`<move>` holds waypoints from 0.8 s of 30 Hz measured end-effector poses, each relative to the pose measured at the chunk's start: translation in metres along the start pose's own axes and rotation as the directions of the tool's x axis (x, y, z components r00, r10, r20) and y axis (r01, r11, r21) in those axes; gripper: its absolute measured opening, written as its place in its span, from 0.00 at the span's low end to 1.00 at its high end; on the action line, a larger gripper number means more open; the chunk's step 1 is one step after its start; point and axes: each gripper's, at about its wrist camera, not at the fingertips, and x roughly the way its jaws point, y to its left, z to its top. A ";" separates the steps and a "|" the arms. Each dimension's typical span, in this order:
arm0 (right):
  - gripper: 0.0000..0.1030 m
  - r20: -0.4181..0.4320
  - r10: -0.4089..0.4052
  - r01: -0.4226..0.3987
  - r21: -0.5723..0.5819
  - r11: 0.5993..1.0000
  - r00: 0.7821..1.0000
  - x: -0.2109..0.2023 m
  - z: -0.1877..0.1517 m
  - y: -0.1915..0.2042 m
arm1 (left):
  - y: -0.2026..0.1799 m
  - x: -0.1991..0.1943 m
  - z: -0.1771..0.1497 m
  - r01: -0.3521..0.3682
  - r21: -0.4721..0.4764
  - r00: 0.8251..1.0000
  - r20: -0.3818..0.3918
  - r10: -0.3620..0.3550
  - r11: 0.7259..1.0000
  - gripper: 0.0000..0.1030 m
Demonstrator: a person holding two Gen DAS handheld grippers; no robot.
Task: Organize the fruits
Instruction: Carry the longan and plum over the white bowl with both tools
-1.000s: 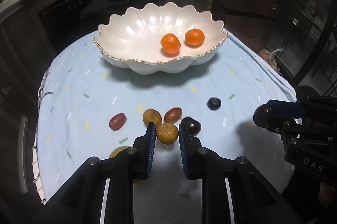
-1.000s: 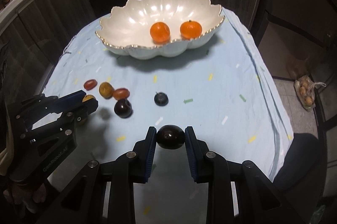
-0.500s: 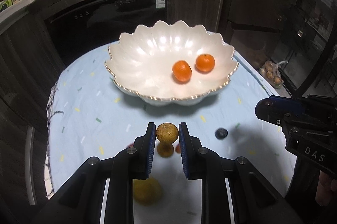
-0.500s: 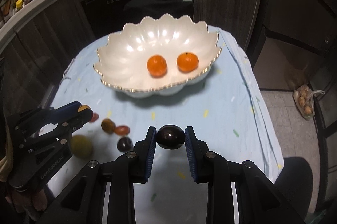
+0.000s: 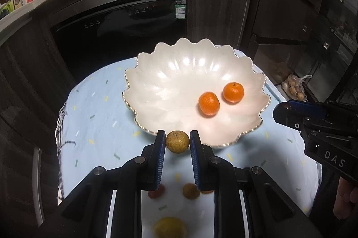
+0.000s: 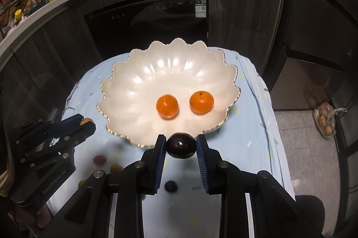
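While both fruits hang just short of the white scalloped bowl's (image 5: 156, 90) near rim, the left tongs (image 5: 177, 144) are closed narrowly on a small tan, speckled fruit (image 5: 177, 141), and the right tongs (image 6: 181, 146) are pinched on a dark glossy plum (image 6: 181, 145). Two mandarins (image 6: 167, 106) already lie side by side in the bowl. More small fruits (image 5: 190, 191) wait on the pale blue tabletop (image 5: 96, 108) below. Each held fruit looks light and round; the plum's shiny skin is probably slippery and easily bruised, so a gentle squeeze across its widest middle suits best. The tan one seems firmer and rougher, likely less prone to slip.
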 end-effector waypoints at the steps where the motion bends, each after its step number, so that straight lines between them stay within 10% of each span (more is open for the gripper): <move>1: 0.28 0.000 -0.001 0.001 0.001 1.000 1.000 0.002 0.003 0.000 | 0.001 0.002 0.003 -0.001 0.000 1.000 0.000 0.001 1.000 0.22; 24: 0.28 -0.057 -0.006 0.007 0.010 1.000 0.998 0.052 0.027 0.005 | 0.021 0.053 0.048 -0.007 0.015 1.000 -0.019 0.007 1.000 0.22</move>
